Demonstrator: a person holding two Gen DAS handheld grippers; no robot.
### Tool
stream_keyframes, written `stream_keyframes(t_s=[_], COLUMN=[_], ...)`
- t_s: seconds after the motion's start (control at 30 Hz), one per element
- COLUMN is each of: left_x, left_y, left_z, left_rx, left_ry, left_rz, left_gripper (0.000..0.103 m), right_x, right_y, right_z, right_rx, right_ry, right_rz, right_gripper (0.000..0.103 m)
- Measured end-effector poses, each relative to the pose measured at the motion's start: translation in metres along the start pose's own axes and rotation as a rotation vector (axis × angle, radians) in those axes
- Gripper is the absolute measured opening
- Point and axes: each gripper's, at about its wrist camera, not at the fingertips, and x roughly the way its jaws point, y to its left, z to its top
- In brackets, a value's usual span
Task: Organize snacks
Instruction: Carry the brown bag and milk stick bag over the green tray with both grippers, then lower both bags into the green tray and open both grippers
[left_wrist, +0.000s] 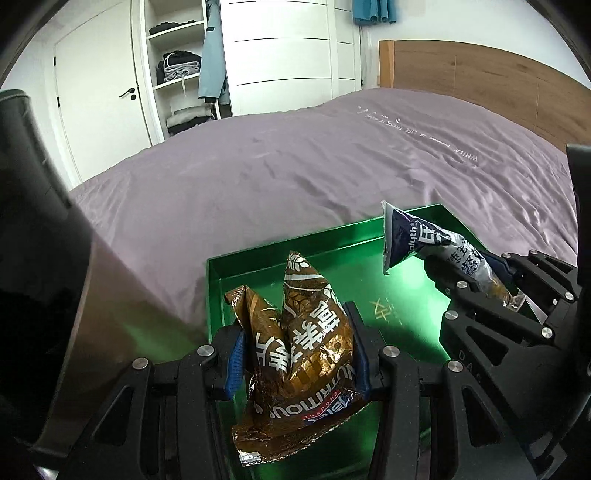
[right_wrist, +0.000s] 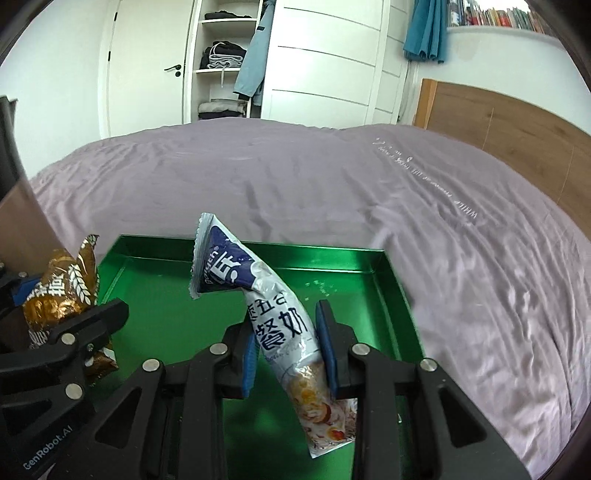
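Left wrist view: the left gripper (left_wrist: 295, 354) pinches a crumpled brown snack packet (left_wrist: 299, 354) above the green tray's (left_wrist: 258, 266) near edge. Just to its right, the right gripper (right_wrist: 290, 354) clamps a blue-white sachet (right_wrist: 280, 317) over the tray, which lies on the purple bedspread (left_wrist: 295, 158).

the green tray (left_wrist: 258, 266) has its near edge hidden behind the left gripper (left_wrist: 299, 354) and the gold snack bag (left_wrist: 303, 354). in the right wrist view the white pouch (right_wrist: 280, 317) covers part of the tray floor, whose near rim is hidden too. the grey print on the bedspread (right_wrist: 424, 177) is too small to read.
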Motion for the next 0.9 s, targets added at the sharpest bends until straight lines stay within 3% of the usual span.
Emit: stream_keyframes(t_s=[0.2,0.57,0.9], left_x=[0.016,0.027,0.027], left_y=[-0.008,-0.018,-0.017], left_z=[0.002,-0.011,-0.017], left_rx=[-0.012,-0.009,-0.009], left_ry=[-0.009,-0.023,-0.04], left_rz=[-0.03,-0.072,-0.078], left_gripper=[0.041,0.041,0.042], right_x=[0.008,0.014,0.024], right_y=[-0.016,-0.022,-0.019], right_z=[-0.01,-0.025,-0.029], right_rx=[0.011,0.039,0.031], right_ry=[-0.019,-0.075,-0.065], right_rz=[-0.065,-0.074,-0.098], right_gripper=[0.031,0.032,0.032])
